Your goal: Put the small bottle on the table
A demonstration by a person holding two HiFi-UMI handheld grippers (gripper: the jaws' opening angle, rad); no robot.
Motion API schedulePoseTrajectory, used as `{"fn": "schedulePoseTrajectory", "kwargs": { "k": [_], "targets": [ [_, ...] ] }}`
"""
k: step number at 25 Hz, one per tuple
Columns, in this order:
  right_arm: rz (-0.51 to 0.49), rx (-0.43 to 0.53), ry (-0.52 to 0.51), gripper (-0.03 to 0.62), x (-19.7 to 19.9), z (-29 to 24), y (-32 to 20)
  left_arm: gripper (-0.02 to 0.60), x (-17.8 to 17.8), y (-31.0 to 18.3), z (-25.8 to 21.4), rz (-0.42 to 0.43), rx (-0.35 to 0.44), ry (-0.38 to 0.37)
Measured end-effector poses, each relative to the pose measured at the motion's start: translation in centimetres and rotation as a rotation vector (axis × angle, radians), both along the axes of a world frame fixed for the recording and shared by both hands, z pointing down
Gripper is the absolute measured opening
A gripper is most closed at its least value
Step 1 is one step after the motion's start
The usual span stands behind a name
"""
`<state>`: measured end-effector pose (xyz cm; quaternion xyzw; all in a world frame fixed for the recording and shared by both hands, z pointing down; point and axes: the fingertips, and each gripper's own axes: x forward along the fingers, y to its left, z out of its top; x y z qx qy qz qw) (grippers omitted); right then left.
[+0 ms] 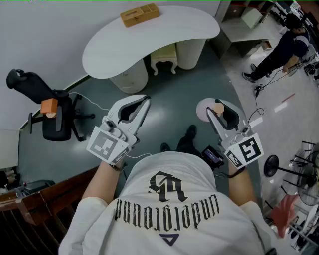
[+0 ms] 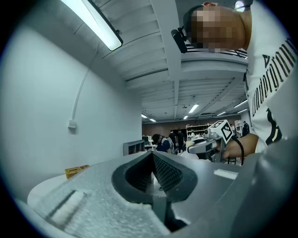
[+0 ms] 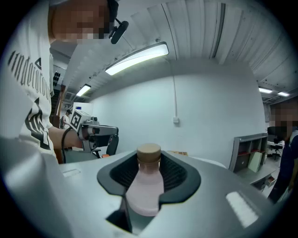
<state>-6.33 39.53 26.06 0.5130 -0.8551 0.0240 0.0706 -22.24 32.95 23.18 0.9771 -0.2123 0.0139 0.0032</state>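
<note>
The small bottle (image 3: 145,183), pale pink with a tan cap, stands upright between the ribbed pads of my right gripper (image 3: 149,161), which is shut on it. In the head view the small bottle (image 1: 217,107) and my right gripper (image 1: 220,111) hang above the grey floor, right of centre. My left gripper (image 1: 141,103) is level with it on the left, its jaws together with nothing in them; the left gripper view shows its pads meeting at the tip (image 2: 152,154). The white curved table (image 1: 164,35) lies ahead of both grippers, some way off.
A wooden box (image 1: 140,14) lies on the table's far side. A cream stool (image 1: 164,58) sits under the table. A black office chair (image 1: 52,112) with an orange item stands at the left, fan stands (image 1: 299,169) at the right, a person (image 1: 284,47) far right.
</note>
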Motion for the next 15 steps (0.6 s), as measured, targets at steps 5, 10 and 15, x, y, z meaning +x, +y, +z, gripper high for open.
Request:
{"fn": "schedulePoseTrajectory", "kwargs": {
  "k": [5, 10, 15],
  "targets": [
    [-0.004, 0.002, -0.002, 0.138, 0.1, -0.1, -0.5, 0.008, 0.1, -0.3, 0.2, -0.002, -0.003, -0.005],
    [-0.014, 0.002, -0.002, 0.138, 0.4, -0.2, -0.8, 0.008, -0.1, -0.5, 0.9, -0.014, -0.023, -0.009],
    [-0.024, -0.003, -0.006, 0.138, 1.2, 0.0, -1.4, 0.008, 0.7, -1.2, 1.3, -0.026, -0.015, -0.030]
  ]
}}
